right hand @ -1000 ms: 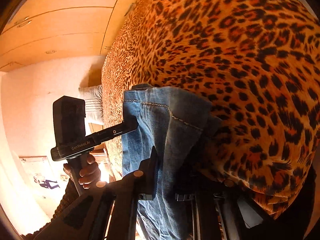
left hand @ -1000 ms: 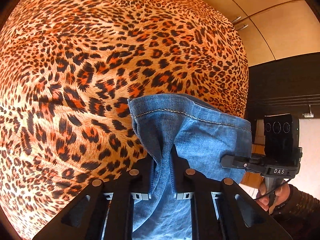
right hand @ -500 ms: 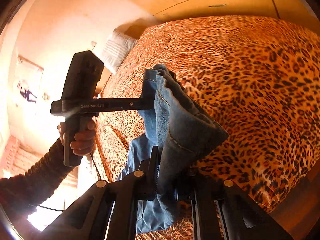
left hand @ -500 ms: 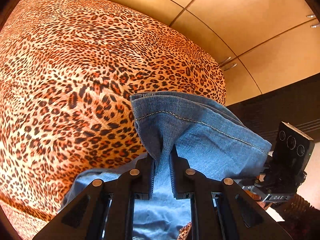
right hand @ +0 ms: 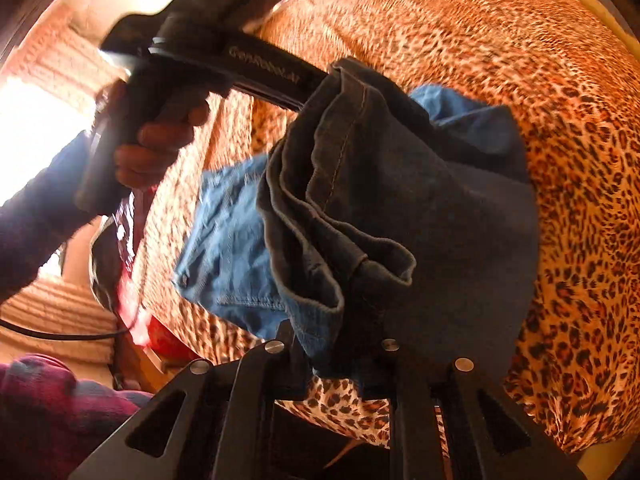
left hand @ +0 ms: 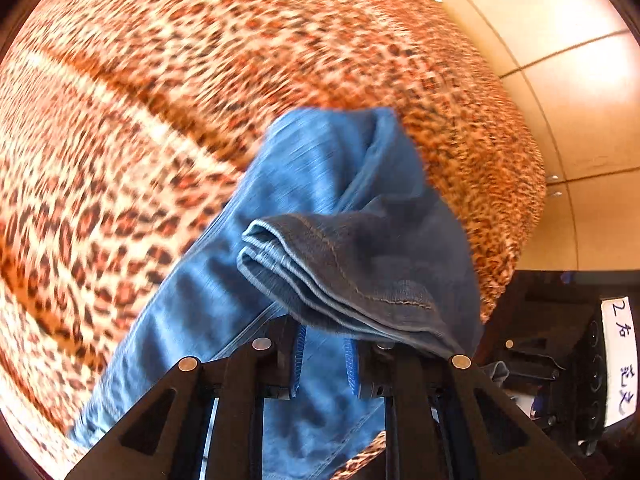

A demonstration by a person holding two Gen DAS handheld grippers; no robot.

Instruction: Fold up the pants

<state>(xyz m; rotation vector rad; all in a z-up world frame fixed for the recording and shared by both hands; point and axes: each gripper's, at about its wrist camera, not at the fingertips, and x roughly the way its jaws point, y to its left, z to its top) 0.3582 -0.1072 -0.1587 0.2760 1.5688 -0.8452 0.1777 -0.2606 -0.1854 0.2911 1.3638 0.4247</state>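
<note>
One pair of jeans [left hand: 304,208] lies over one leopard-print bedspread [left hand: 160,80]. Two grippers show: the left gripper [left hand: 325,354] and the right gripper [right hand: 334,364]. One hand [right hand: 160,144] grips a handle. One red object [right hand: 168,340] shows beside the bed.

Blue denim pants [left hand: 320,208] with tan stitching; orange-and-black leopard-print bedspread [left hand: 140,100]; black tool [left hand: 324,364]

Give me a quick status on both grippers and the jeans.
Left gripper shut on jeans. Right gripper shut on jeans too. Hem end lifted over leopard-print bed, fold in progress. Nothing in the way.
</note>
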